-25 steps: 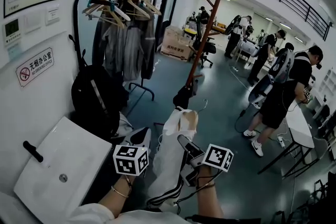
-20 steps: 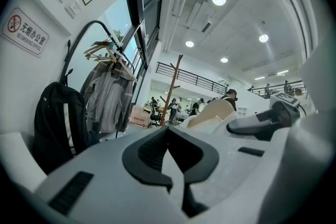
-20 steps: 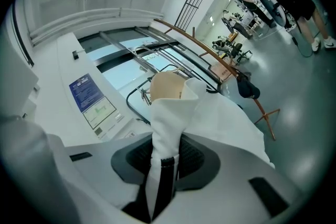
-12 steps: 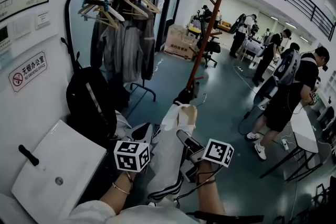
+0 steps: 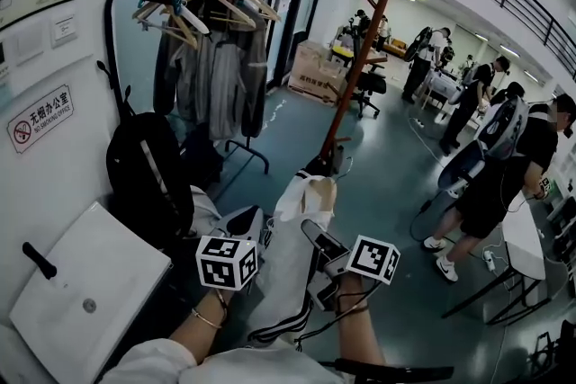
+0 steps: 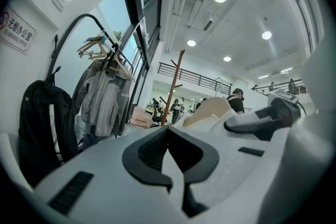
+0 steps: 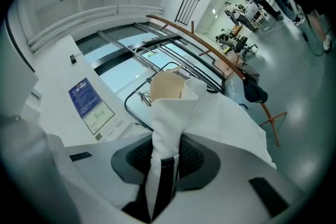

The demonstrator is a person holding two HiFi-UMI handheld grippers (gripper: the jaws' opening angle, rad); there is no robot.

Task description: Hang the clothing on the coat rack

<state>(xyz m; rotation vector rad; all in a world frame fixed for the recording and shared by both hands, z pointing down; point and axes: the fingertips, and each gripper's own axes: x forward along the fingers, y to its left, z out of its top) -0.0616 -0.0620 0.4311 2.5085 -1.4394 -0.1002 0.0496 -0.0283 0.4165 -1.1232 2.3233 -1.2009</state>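
A white garment [image 5: 290, 270] with a dark stripe hangs on a wooden hanger [image 5: 317, 191] low in the head view. My right gripper [image 5: 312, 240] is shut on a fold of the white garment [image 7: 168, 128], which runs between the pads [image 7: 190, 157]. My left gripper [image 5: 245, 229] is just left of the garment with its jaws shut and nothing in them; its tips [image 6: 168, 131] meet. The brown wooden coat rack [image 5: 360, 58] stands ahead across the floor, with a dark item hanging low on it. The coat rack also shows in the gripper views [image 6: 176, 86] [image 7: 210, 52].
A black clothes rail [image 5: 207, 49] with hangers and grey jackets stands at the left wall. A black backpack [image 5: 144, 184] and a white panel [image 5: 81, 292] lie beside me. Several people [image 5: 490, 184] stand at the right by a table [image 5: 522, 238]. Cardboard boxes [image 5: 310, 72] and a chair [image 5: 367, 85] sit further back.
The head view has shifted a little, so the rail and coat rack sit slightly higher and nearer. Both grippers and the garment keep their places.
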